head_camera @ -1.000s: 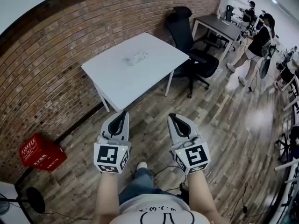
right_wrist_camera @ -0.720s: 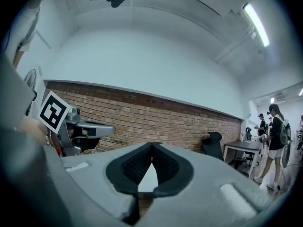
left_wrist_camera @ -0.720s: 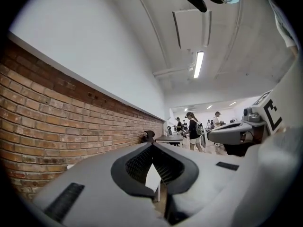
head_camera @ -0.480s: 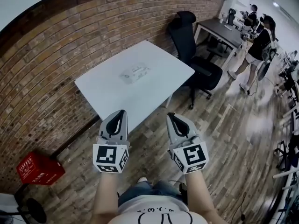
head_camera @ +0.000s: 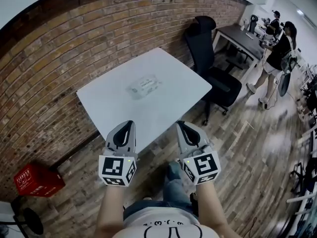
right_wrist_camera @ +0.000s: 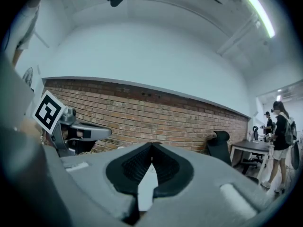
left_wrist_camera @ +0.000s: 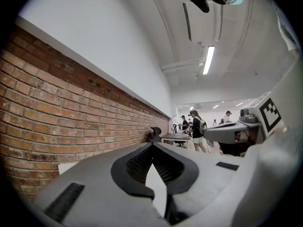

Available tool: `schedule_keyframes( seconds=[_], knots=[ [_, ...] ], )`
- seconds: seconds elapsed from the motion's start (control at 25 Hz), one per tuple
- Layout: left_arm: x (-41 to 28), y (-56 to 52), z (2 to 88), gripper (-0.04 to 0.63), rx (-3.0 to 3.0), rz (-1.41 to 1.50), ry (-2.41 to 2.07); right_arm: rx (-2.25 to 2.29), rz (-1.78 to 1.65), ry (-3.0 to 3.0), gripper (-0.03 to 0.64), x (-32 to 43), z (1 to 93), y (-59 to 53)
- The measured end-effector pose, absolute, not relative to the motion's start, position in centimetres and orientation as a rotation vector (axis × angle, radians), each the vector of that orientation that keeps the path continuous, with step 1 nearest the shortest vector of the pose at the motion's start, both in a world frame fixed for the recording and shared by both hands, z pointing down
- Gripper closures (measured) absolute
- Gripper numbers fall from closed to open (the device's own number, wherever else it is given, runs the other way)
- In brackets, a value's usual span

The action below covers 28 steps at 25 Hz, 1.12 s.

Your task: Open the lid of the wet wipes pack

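A pale wet wipes pack (head_camera: 143, 86) lies flat near the middle of a white table (head_camera: 114, 99) that stands against the brick wall. My left gripper (head_camera: 128, 125) hovers over the table's near edge, shut with nothing in it. My right gripper (head_camera: 181, 125) is level with it at the table's near right corner, also shut and empty. Both point level toward the table, well short of the pack. In the left gripper view the left gripper (left_wrist_camera: 152, 144) has its tips together; the right gripper view shows the right gripper (right_wrist_camera: 152, 145) the same way. The pack shows in neither gripper view.
A black office chair (head_camera: 210, 66) stands right of the table, and a dark desk (head_camera: 242, 37) lies beyond it. Two people (head_camera: 280, 51) stand at the far right. A red crate (head_camera: 37, 180) sits on the wooden floor by the brick wall (head_camera: 44, 58) at left.
Both grippers have travelled forward together, from over the floor to the table's near edge. The table and pack now sit closer and larger. Both stayed shut.
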State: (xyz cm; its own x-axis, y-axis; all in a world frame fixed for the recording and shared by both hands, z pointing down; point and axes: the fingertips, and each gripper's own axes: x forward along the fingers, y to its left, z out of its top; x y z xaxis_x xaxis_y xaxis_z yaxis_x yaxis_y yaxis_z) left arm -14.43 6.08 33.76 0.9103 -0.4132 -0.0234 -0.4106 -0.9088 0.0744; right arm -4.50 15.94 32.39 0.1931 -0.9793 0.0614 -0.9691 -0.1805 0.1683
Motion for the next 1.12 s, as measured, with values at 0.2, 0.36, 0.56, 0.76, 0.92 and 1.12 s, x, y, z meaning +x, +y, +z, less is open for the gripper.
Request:
schedule_keyframes(
  seconds=[0.2, 0.36, 0.56, 0.76, 0.92, 1.12],
  knots=[
    [-9.2, 3.5, 34.4, 0.597, 2.981, -0.067, -0.721, 2.192, -0.088, -2.002, 0.615, 0.9, 32.9, 11.7],
    [-4.6, 0.7, 34.5, 0.597, 2.952, -0.044, -0.828, 2.102, -0.08, -2.087, 0.615, 6.0, 32.9, 8.1],
    [0.9, -2.8, 34.8, 0.597, 2.907, -0.011, -0.945, 2.005, -0.082, -2.178, 0.615, 12.3, 32.6, 3.6],
    [5.2, -6.2, 35.6, 0.597, 2.833, 0.005, -1.105, 1.858, -0.072, -2.275, 0.615, 16.9, 33.4, -0.4],
    [7.2, -7.9, 37.0, 0.597, 2.767, 0.053, -1.159, 1.767, -0.055, -2.347, 0.615, 19.1, 34.2, -3.2],
    [7.4, -9.4, 39.0, 0.517, 2.701, 0.151, -1.211, 1.676, 0.004, -2.42, 0.615, 19.7, 35.7, -6.6]
  ],
)
